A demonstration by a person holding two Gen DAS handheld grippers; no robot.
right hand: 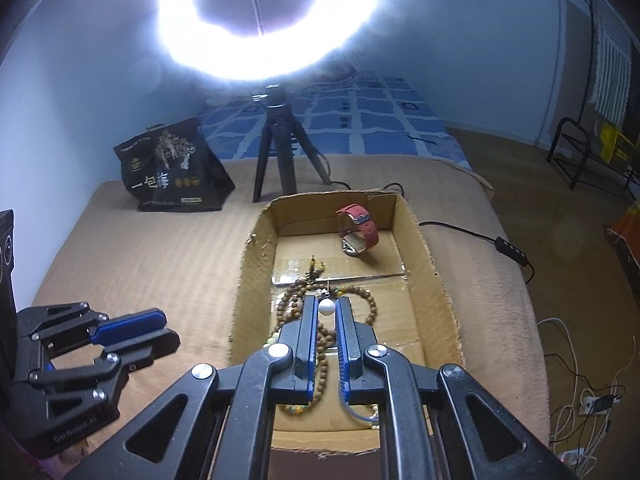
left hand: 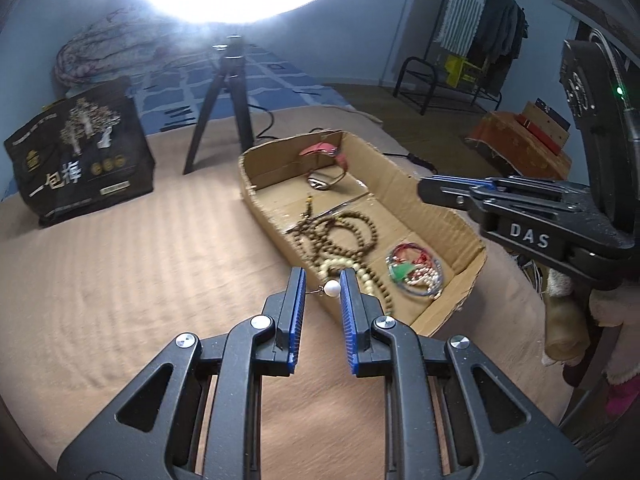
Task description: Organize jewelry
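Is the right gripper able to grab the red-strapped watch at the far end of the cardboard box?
Probably not yet. The right gripper is already shut on a small white pearl, so its jaws are full. The way to the red-strapped watch in the cardboard box looks open otherwise.

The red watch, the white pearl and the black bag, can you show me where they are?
Red watch (right hand: 357,227), right wrist view, on its red strap.
White pearl (left hand: 332,289), left wrist view, on the bead between the left gripper's pads.
Black bag (left hand: 82,156), left wrist view, on its printed front.
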